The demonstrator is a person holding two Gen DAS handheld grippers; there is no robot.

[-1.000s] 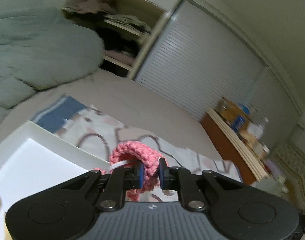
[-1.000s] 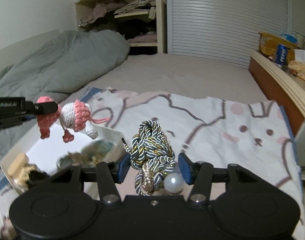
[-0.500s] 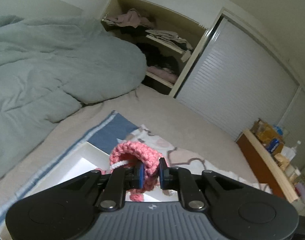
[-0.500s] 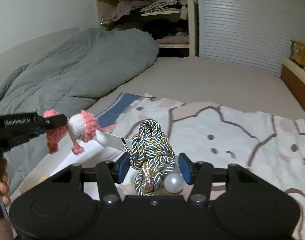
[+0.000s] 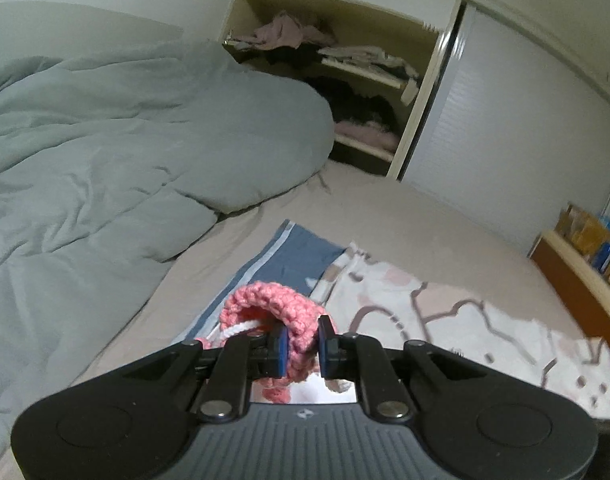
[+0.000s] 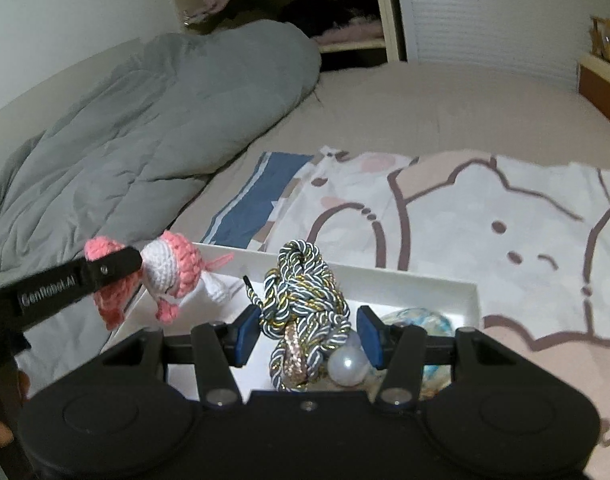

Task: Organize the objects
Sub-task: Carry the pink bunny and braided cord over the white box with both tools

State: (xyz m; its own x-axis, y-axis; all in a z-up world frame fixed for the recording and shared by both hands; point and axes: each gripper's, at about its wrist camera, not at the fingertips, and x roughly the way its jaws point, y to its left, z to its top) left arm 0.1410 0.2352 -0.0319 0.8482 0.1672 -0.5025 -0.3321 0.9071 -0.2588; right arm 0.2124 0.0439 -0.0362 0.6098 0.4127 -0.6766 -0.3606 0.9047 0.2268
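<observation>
My left gripper point(image 5: 301, 346) is shut on a pink and white crocheted doll point(image 5: 271, 312) and holds it in the air. In the right wrist view the doll point(image 6: 165, 276) hangs from the left gripper's fingertip point(image 6: 113, 266) over the left edge of a white tray point(image 6: 385, 280). My right gripper point(image 6: 309, 334) is shut on a grey, white and gold braided cord ornament point(image 6: 301, 292) with a pearl bead point(image 6: 347, 364), held above the tray.
The tray holds a blue patterned round object point(image 6: 421, 320). It lies on a cartoon-print cloth point(image 6: 485, 208) on the bed. A grey duvet point(image 6: 125, 140) is piled at the left. An open wardrobe point(image 5: 345, 72) stands behind. A wooden shelf point(image 5: 577, 272) stands at the right.
Both grippers have swung left, bringing the duvet and wardrobe into view. The doll now hangs over the tray's left edge. Both grips are unchanged.
</observation>
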